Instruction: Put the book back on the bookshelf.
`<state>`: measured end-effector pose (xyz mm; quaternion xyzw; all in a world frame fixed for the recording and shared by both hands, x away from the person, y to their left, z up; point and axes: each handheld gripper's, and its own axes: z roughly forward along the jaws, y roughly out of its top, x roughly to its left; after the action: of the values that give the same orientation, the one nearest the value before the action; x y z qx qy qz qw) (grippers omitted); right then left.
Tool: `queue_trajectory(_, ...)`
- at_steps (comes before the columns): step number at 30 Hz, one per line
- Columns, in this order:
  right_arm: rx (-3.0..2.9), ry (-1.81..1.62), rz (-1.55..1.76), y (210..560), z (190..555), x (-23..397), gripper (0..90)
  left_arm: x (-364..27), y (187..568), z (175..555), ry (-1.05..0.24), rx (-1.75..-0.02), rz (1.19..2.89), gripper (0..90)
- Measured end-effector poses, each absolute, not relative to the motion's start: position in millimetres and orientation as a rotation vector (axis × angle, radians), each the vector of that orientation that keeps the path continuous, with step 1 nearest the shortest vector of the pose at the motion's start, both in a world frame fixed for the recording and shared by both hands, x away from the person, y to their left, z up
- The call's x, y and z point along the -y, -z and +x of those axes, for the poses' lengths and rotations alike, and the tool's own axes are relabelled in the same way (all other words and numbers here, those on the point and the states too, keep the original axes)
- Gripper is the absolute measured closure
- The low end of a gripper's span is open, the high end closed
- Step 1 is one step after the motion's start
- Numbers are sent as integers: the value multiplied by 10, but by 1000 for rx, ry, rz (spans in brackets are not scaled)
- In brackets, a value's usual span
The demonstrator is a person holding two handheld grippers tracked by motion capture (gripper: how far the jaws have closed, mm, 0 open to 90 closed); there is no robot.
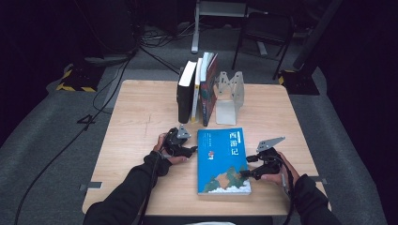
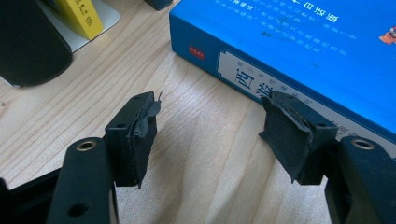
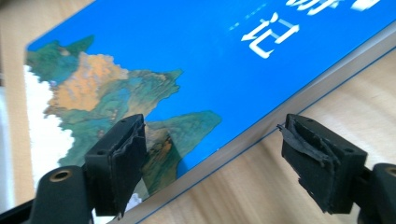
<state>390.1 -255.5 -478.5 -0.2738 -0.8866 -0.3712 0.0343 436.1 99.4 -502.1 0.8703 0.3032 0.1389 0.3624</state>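
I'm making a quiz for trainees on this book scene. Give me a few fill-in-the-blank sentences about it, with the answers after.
1. The book lying flat on the table has a cover that is mostly ____.
2. The left gripper sits by the book's ____ edge in the high view.
3. The right gripper has its jaws ____, one over the cover and one over the wood.
4. The other books stand upright beside a metal ____.

Missing words: blue; left; open; bookend

Blue book [image 2: 299,42] is cut off by the frame top and right in the left gripper view. Upright books [image 1: 197,86] behind it: spine text too small to read.
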Motion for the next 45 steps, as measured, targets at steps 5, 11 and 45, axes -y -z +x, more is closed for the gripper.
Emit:
queue_trajectory(5,2730,1138,-810,4805,3903,2506,170,-996,5021,4364,-358,-783,2241,348)
queue_trajectory(11,2826,1174,-759,4744,3834,2437,240,-1001,5023,4383,-347,-791,2238,334)
queue_trajectory(45,2902,1426,-607,4626,3599,2392,631,-1157,4972,4243,-302,-794,2296,308)
